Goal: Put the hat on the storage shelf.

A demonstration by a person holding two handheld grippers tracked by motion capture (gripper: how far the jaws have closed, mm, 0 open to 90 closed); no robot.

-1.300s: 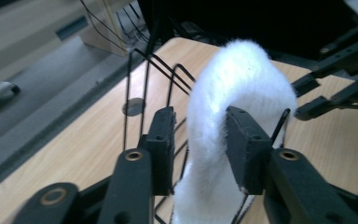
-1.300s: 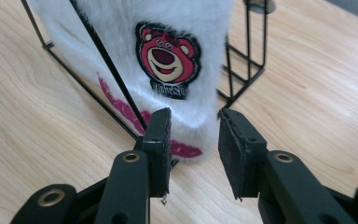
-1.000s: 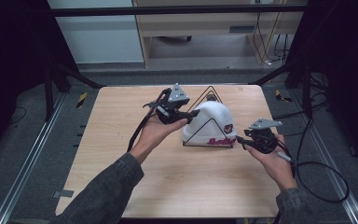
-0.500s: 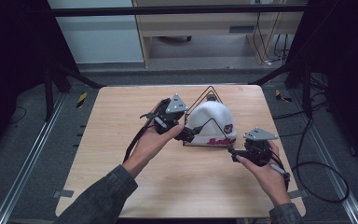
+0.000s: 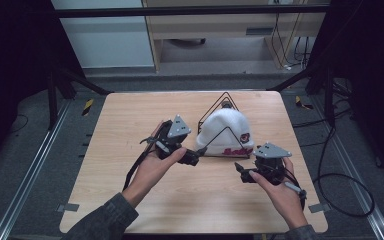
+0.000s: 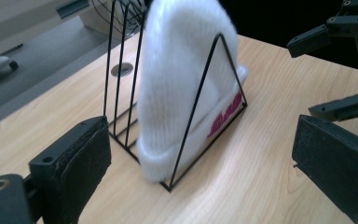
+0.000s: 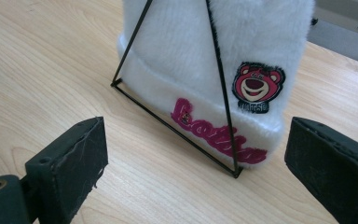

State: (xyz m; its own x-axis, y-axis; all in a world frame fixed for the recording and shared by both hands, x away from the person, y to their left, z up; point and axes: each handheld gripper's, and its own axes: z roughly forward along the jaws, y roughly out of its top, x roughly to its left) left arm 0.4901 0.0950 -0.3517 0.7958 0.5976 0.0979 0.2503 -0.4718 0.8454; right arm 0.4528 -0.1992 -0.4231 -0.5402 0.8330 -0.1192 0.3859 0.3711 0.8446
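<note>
Both our tongs, left and right, had just opened and gripped nothing, the hat sitting in its rack just beyond them. We judged that a careless pass could snag the wire and tip both onto the tabletop.

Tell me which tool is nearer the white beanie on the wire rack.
Left. The left tool sits open right at the near left corner of the wire rack, beside the white beanie. The right tool is open too, farther off at the beanie's near right.
</note>
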